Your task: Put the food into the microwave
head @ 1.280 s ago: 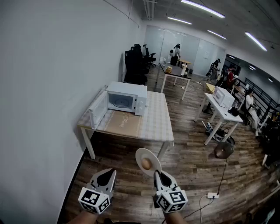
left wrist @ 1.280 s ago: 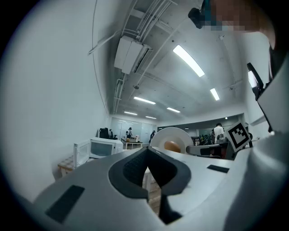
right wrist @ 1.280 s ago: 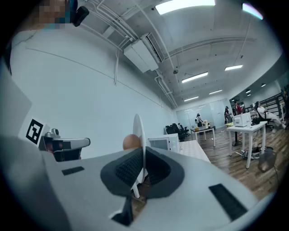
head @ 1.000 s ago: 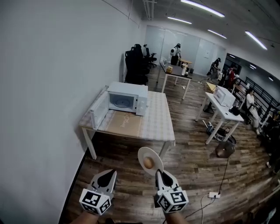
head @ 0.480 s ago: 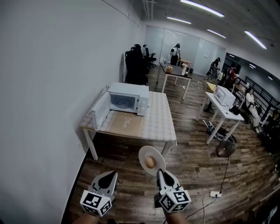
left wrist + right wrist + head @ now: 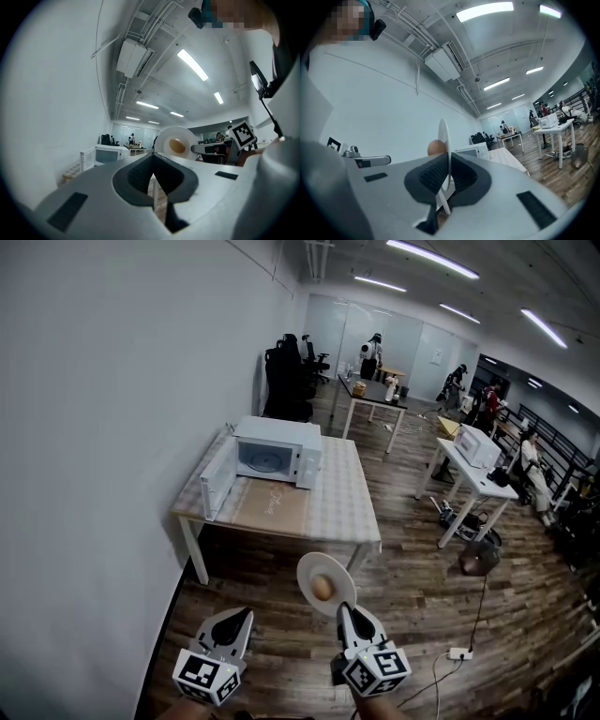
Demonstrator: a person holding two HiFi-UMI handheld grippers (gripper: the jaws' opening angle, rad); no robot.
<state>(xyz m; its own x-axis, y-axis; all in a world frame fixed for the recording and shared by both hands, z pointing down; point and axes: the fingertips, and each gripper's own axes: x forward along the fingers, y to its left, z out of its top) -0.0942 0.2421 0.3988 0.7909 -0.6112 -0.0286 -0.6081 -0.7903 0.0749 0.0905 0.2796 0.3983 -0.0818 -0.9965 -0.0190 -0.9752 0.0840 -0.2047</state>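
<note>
A white plate [image 6: 317,572] carries a round brown piece of food [image 6: 322,588]. My right gripper [image 6: 340,607] is shut on the plate's near rim, low in the head view. In the right gripper view the plate [image 6: 443,136] stands edge-on between the jaws, with the food [image 6: 436,147] on its left side. My left gripper [image 6: 246,612] is shut and holds nothing, level with the right one; from its own view [image 6: 152,159] the plate [image 6: 187,138] shows to the right. A white microwave [image 6: 278,452] stands on a table [image 6: 342,507] ahead, its door [image 6: 216,486] swung open to the left.
A white wall runs along the left. Wooden floor lies between me and the table. To the right stands another table [image 6: 487,486] with a second microwave [image 6: 477,446]. A power strip [image 6: 457,654] with a cable lies on the floor. Black chairs [image 6: 286,381] and people are at the back.
Both grippers and the plate have moved slightly forward toward the table. The grip on the plate is unchanged.
</note>
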